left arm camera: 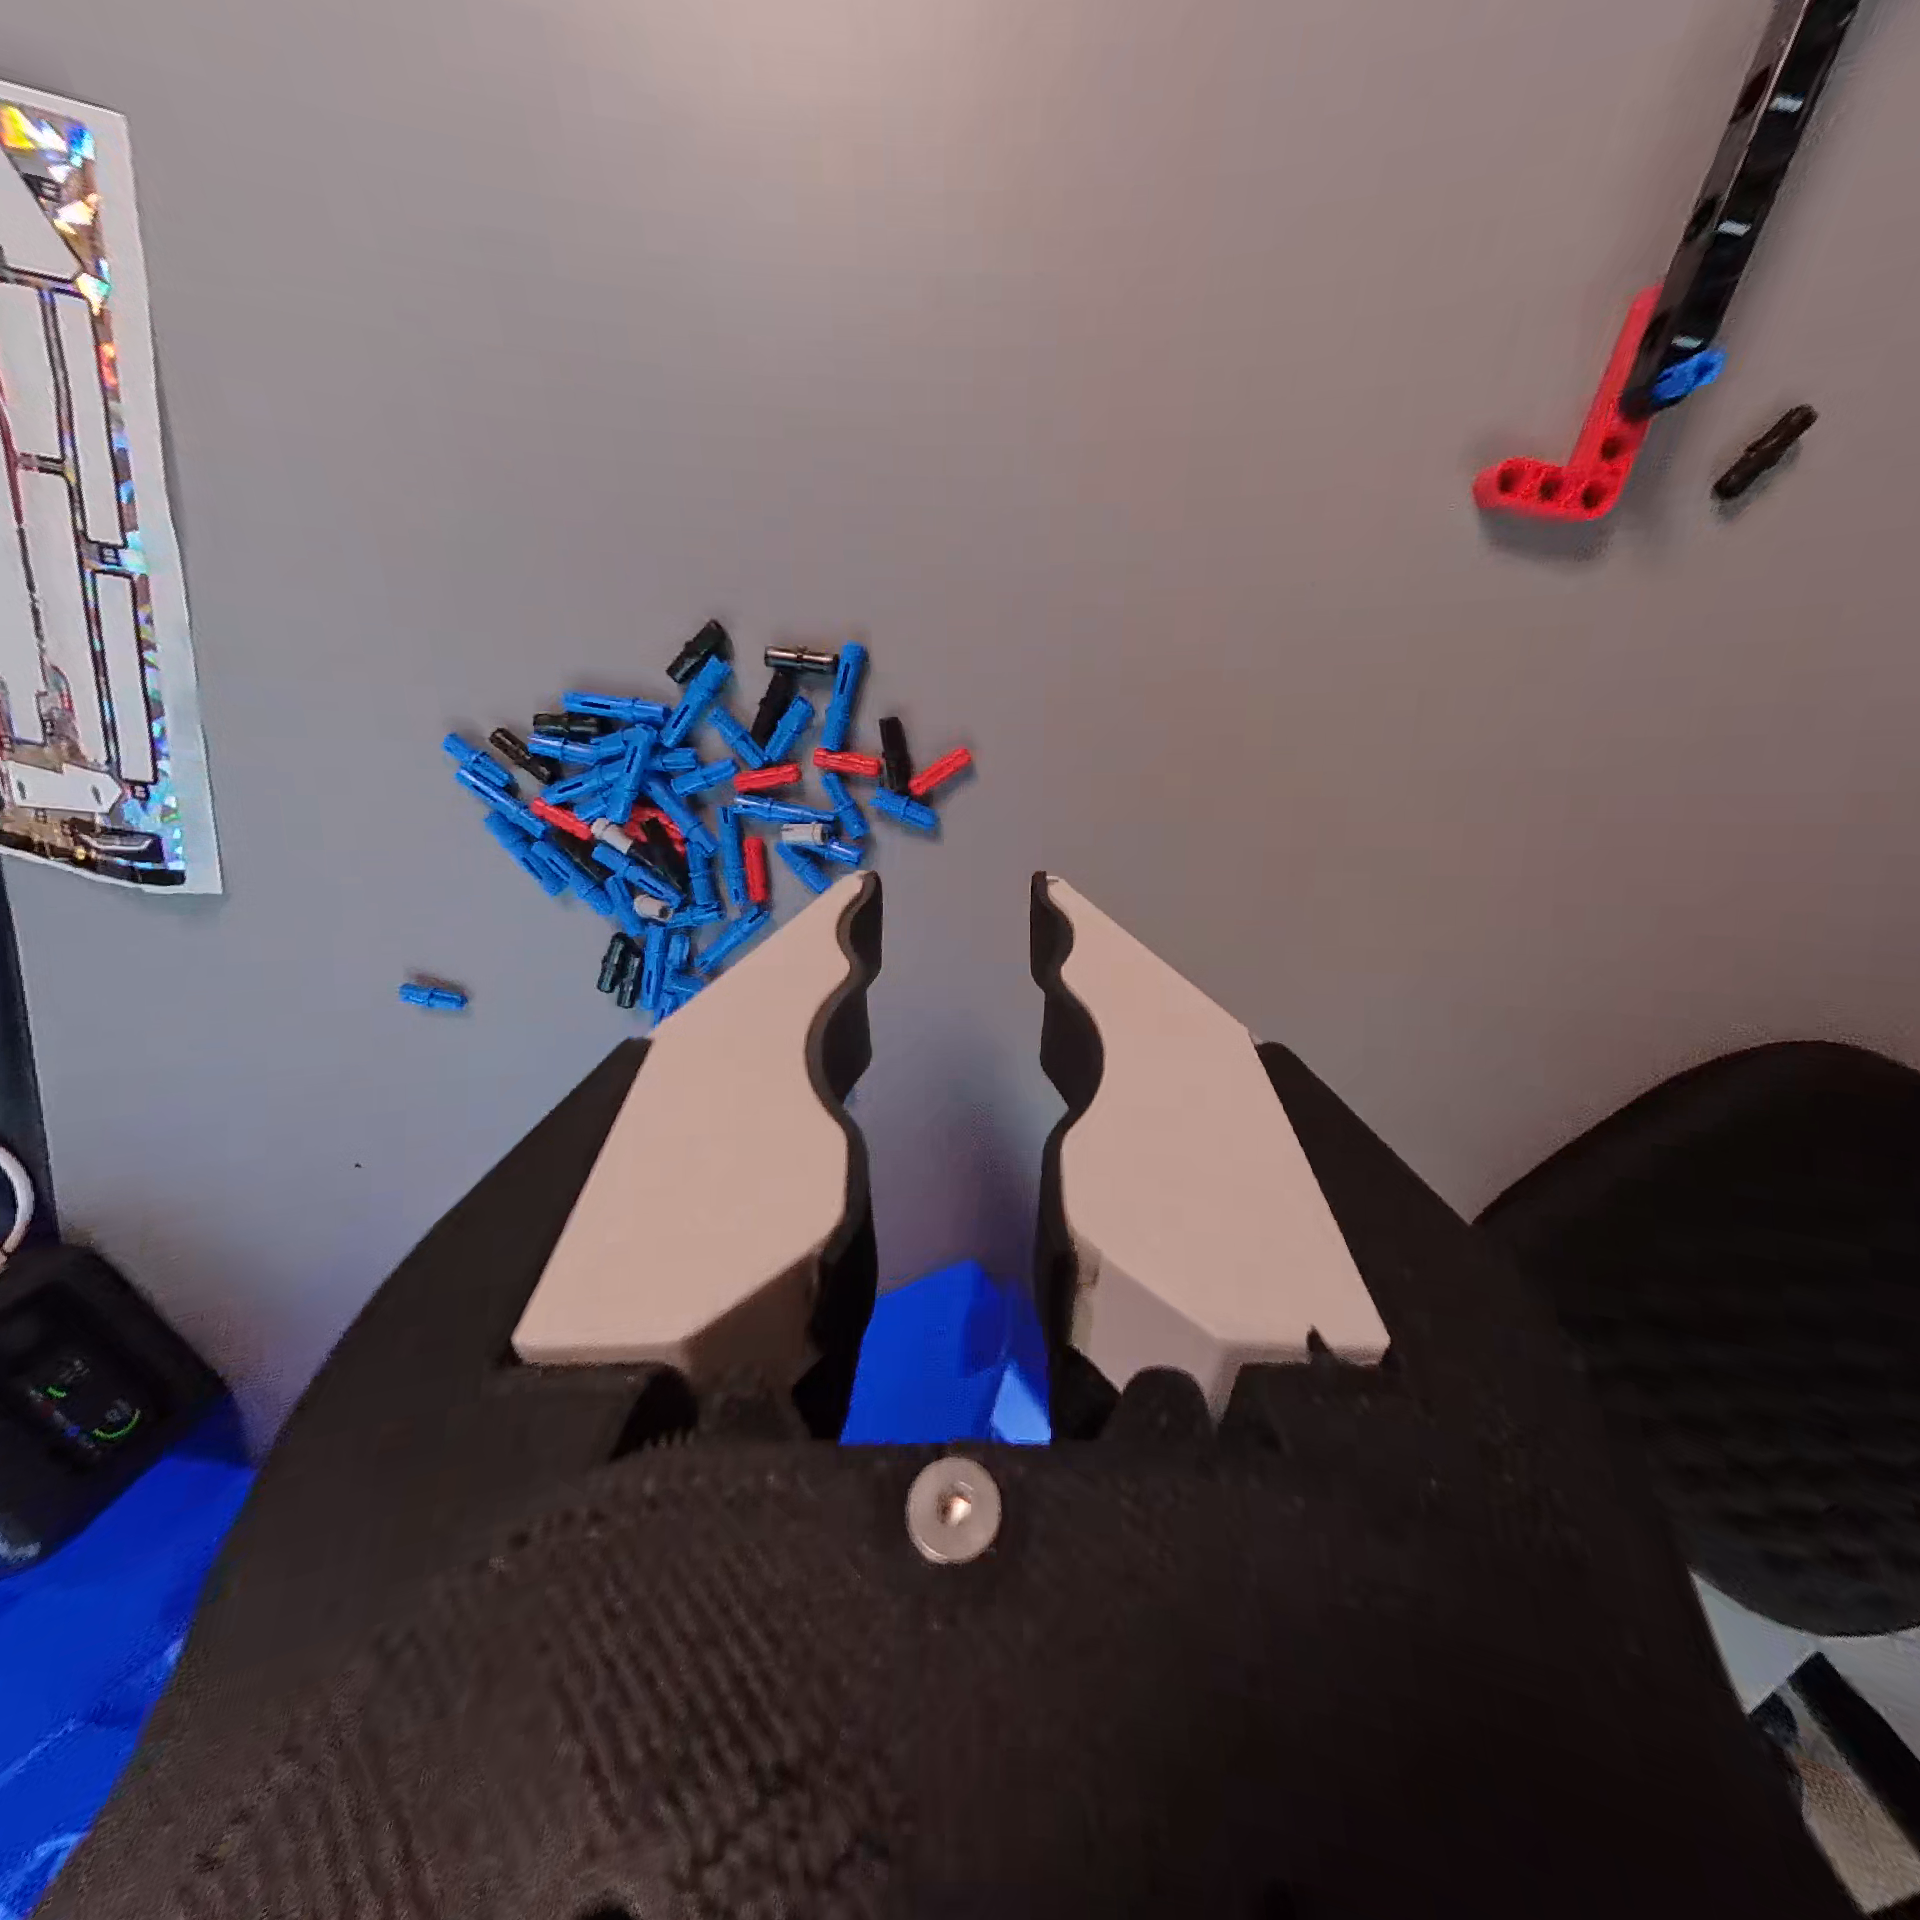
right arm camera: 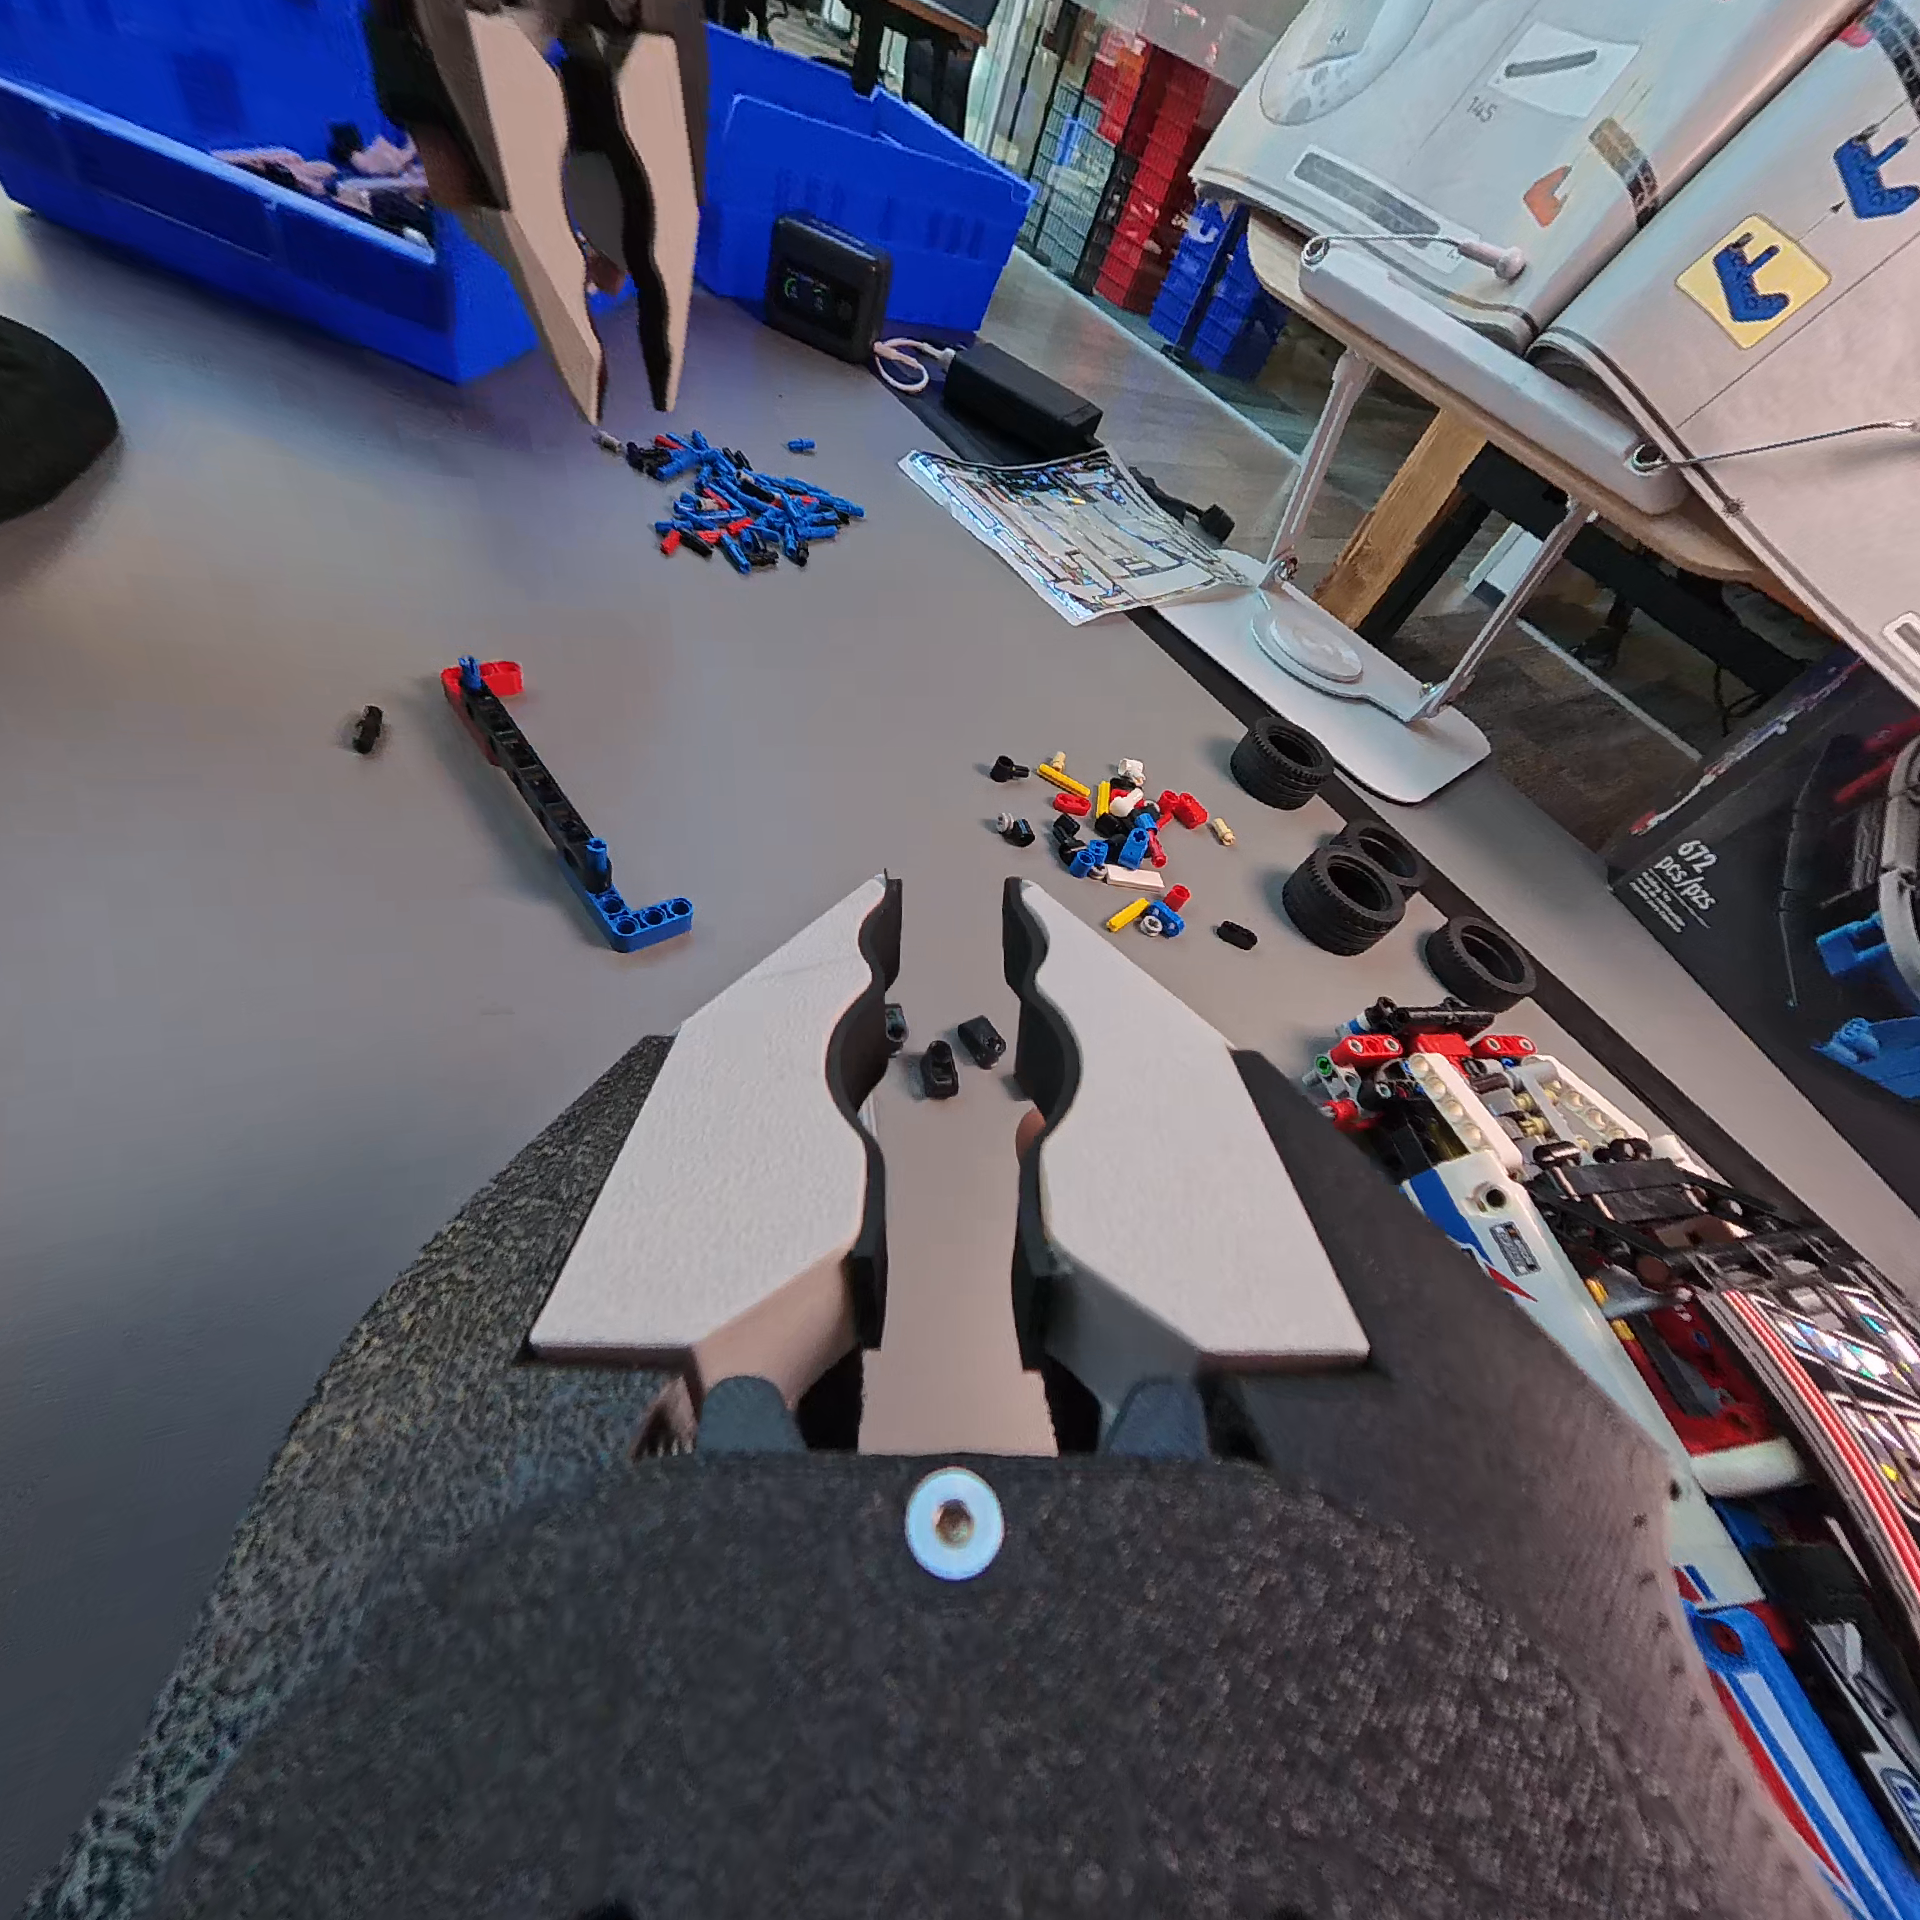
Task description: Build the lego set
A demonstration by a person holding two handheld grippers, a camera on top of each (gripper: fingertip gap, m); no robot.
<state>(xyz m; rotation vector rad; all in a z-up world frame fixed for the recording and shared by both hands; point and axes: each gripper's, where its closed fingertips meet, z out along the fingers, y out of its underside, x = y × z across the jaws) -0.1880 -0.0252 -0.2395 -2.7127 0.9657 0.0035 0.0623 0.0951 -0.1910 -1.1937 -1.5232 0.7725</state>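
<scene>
A pile of blue, red and black pins (left arm camera: 696, 800) lies on the grey table, just ahead and left of my left gripper (left arm camera: 956, 883), which is open and empty above it. The pile also shows in the right wrist view (right arm camera: 748, 504), under the left gripper (right arm camera: 629, 400). A black beam with a red L-piece at one end (left arm camera: 1558, 457) and a blue L-piece at the other (right arm camera: 561, 810) lies flat. My right gripper (right arm camera: 948, 891) is open and empty, over three small black connectors (right arm camera: 940, 1065).
A mixed heap of small parts (right arm camera: 1117, 842), several black tyres (right arm camera: 1345, 899) and a part-built white, red and blue car (right arm camera: 1558, 1247) lie right. A sticker sheet (right arm camera: 1081, 530), a blue bin (right arm camera: 312, 239), a manual on a stand (right arm camera: 1558, 208) and a loose black pin (right arm camera: 366, 729) are farther off.
</scene>
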